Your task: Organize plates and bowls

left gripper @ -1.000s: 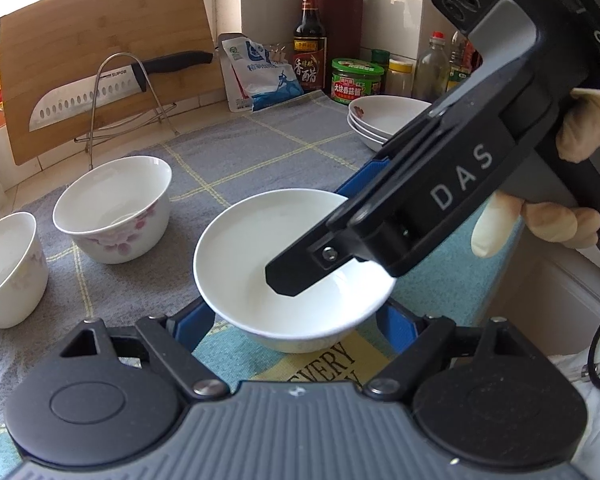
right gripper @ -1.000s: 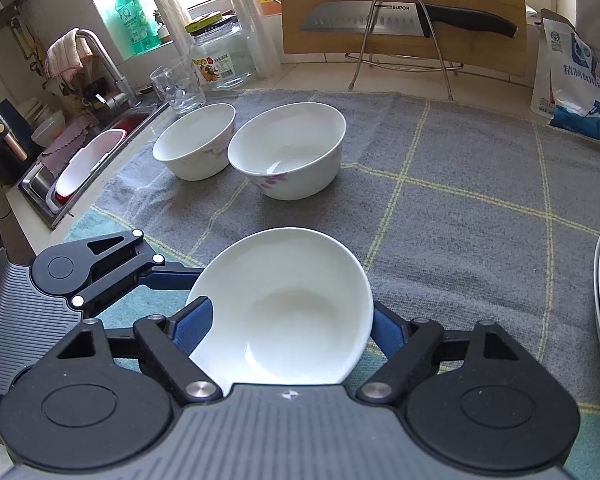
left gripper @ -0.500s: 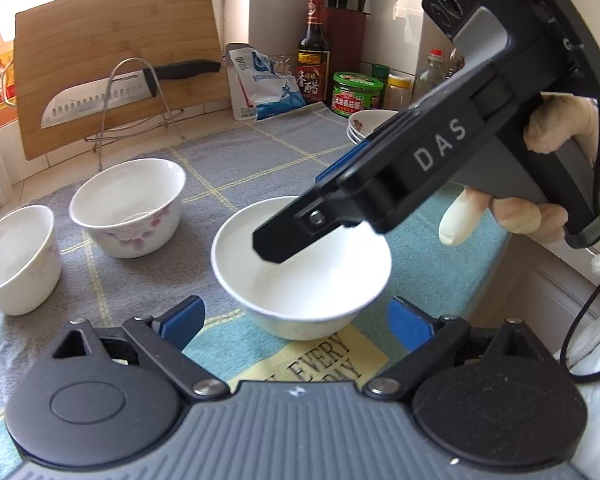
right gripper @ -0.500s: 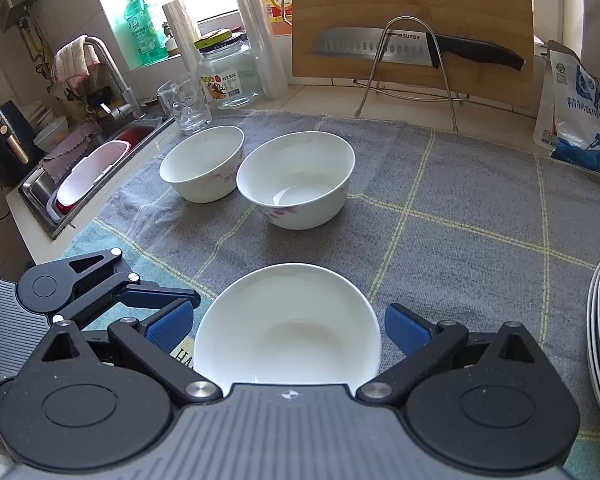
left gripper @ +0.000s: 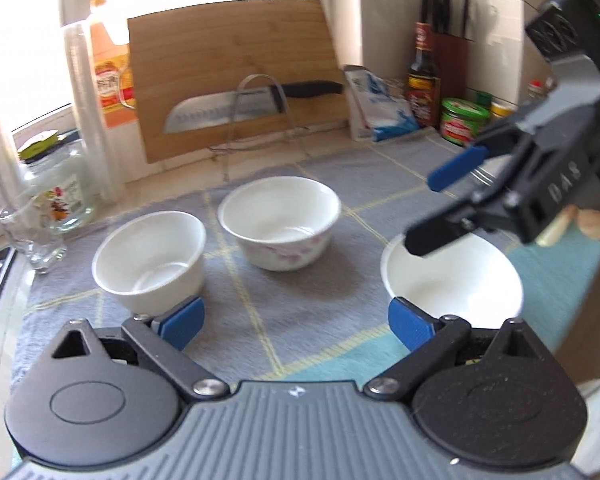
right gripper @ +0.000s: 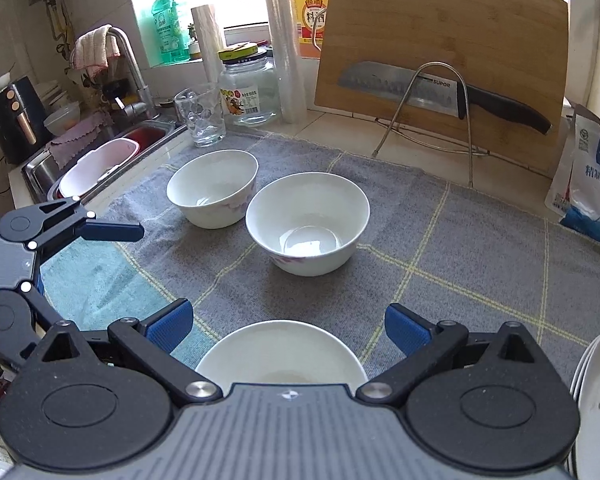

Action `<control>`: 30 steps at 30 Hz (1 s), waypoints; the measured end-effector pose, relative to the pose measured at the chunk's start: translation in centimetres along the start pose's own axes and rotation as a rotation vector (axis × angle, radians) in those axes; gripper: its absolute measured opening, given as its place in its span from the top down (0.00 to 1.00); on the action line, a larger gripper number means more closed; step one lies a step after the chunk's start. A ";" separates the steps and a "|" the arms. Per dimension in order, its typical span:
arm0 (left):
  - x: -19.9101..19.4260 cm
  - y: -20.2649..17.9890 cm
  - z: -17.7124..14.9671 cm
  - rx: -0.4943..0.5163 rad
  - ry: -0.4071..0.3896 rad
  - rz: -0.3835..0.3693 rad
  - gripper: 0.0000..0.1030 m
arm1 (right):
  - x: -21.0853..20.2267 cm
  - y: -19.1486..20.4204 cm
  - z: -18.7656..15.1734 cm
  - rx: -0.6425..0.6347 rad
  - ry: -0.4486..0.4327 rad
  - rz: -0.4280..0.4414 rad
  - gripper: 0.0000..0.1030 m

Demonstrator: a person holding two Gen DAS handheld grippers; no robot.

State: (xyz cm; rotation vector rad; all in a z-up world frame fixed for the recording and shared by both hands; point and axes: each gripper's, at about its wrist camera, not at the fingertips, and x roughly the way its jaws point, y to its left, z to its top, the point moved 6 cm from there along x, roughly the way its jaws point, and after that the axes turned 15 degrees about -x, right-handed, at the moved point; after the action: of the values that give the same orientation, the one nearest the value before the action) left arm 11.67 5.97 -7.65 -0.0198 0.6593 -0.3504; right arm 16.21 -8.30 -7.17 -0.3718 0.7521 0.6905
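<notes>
Glossy round bowls [right gripper: 307,224] (seemingly ceramic), nubby towel [right gripper: 460,264]

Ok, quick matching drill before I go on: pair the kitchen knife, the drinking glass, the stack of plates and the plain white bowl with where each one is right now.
Things:
1. kitchen knife
2. drinking glass
3. stack of plates
4. plain white bowl

Places:
A. on the cloth, just ahead of the open right gripper
B. at the right edge of the right wrist view
C. on the wire rack against the cutting board
D. beside the sink, at the cloth's far corner

Pairs: 1-C, 2-D, 3-B, 4-A
</notes>
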 end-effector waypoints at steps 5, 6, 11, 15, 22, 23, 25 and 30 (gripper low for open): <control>1.8 1.2 1.3 -0.079 -0.035 0.046 0.05 | 0.5 -0.8 1.2 -0.040 -0.007 -0.013 0.00; 2.2 1.4 1.4 -0.096 -0.037 0.052 0.05 | 0.6 -1.1 1.5 -0.044 -0.011 -0.014 0.00; 4.5 1.1 1.5 -0.153 -0.023 0.048 0.05 | 1.5 -2.7 2.9 -0.042 -0.021 -0.021 0.00; 5.8 0.2 1.4 -0.123 -0.011 0.042 0.05 | 2.6 -3.9 3.5 -0.046 -0.008 -0.020 0.00; 7.9 -0.4 2.1 -0.120 -0.005 0.028 0.06 | 4.8 -5.0 4.1 -0.030 0.012 0.050 0.00; 8.1 -0.5 2.3 -0.119 -0.005 0.026 0.06 | 5.1 -5.1 4.2 -0.036 0.017 0.051 0.00; 8.6 -0.7 2.5 -0.113 -0.004 0.029 0.06 | 5.8 -5.2 4.5 -0.044 0.026 0.059 0.00; 9.7 -1.0 2.5 -0.095 0.018 0.027 0.07 | 7.8 -5.4 5.1 -0.064 0.046 0.089 0.00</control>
State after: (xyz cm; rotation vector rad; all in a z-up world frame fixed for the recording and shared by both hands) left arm 19.97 1.67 -11.35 -0.0983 0.6929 -0.2936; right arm 26.56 -6.04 -8.96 -0.4159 0.7955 0.7935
